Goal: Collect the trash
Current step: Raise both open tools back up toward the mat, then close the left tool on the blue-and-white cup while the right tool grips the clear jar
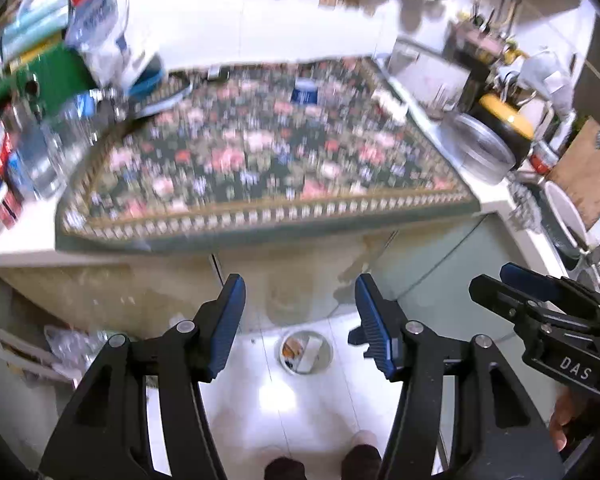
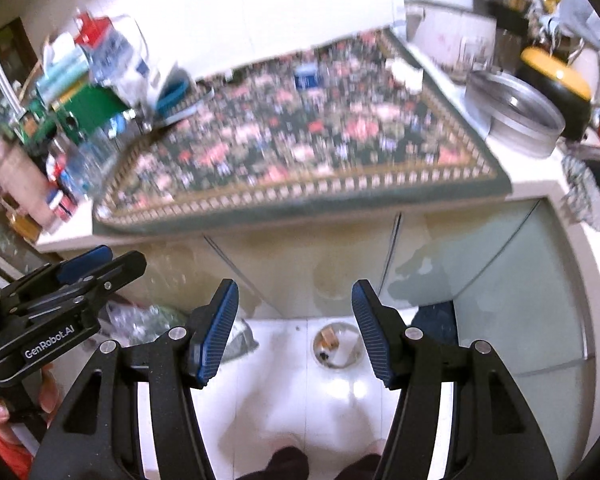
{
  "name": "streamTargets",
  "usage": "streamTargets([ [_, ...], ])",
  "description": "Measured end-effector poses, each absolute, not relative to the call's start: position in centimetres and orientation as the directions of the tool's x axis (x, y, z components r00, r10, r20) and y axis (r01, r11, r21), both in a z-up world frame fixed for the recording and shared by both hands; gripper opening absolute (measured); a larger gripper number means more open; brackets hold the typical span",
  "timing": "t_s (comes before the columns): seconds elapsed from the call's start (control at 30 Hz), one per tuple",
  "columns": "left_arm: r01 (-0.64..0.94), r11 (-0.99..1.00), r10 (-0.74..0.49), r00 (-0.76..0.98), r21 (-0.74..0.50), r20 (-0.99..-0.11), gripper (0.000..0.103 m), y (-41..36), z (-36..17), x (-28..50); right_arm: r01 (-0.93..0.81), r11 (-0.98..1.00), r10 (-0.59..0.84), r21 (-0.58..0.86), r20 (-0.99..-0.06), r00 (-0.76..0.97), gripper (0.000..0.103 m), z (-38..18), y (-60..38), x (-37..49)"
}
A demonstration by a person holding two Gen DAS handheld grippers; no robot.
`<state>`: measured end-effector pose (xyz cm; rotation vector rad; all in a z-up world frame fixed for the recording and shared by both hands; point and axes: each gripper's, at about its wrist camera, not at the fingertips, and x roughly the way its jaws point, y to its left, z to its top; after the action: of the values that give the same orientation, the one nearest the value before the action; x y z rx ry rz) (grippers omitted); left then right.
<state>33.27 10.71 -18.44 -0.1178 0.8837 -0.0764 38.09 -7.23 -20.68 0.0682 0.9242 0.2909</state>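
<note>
Inspector: Both tools are noted nearest the lens. What is recorded of them?

Clerk: Left gripper point(image 1: 300, 320) is seen with jaws spread wide, nothing between them. Right gripper point(image 2: 296, 328) is likewise wide and empty. Both are held low, in front of the cabinet point(image 1: 300, 280), below the counter edge.

Inspector: And the bin?

Clerk: A small round bin point(image 1: 306, 350) is seen on the white floor point(image 1: 300, 420), framed between the fingers of each tool in both views. Some scraps are already lying in it; what they are cannot be told.

Inspector: What is left on the counter?

Clerk: On the floral mat point(image 1: 260, 152) a crumpled white wad point(image 1: 390, 104) is noted at the far right edge, and a blue packet point(image 1: 305, 90) near the far edge. Both are well apart from the tools, above and beyond them. The views are blurred, so other litter cannot be ruled out.

Inspector: Progress?

Clerk: Partly done, it is judged. Two pieces are still to be collected.
</note>
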Motion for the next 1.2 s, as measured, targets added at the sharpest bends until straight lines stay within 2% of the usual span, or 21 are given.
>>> streamTargets([
  [0.13, 0.053, 0.990, -0.131, 0.681, -0.129, -0.721, 0.057, 11.4, -15.1, 32.8, -0.198, 0.968, 0.248, 0.156, -0.724, 0.644, 0.055, -17.4, -6.8, 37.4],
  [0.3, 0.054, 0.994, -0.106, 0.719, -0.098, -0.687, 0.062, 12.3, -12.7, 33.6, -0.166, 0.972, 0.236, 0.167, -0.670, 0.704, 0.055, -14.8, -7.0, 37.6],
  [0.63, 0.031, 0.994, -0.089, 0.754, -0.101, -0.651, 0.063, 11.4, -11.5, 40.2, -0.163, 0.974, 0.226, 0.157, -0.610, 0.760, 0.055, -12.8, -9.1, 42.8],
  [0.97, -0.056, 0.993, -0.025, 0.766, -0.105, -0.642, 0.065, 7.5, -9.8, 51.0, -0.278, 0.946, 0.320, 0.168, -0.630, 0.708, 0.055, -11.3, -12.3, 53.2],
  [1.2, -0.150, 0.980, 0.027, 0.756, -0.132, -0.654, 0.066, 7.4, -10.2, 56.8, -0.366, 0.922, 0.361, 0.130, -0.635, 0.683, 0.055, -10.9, -12.5, 59.7],
])
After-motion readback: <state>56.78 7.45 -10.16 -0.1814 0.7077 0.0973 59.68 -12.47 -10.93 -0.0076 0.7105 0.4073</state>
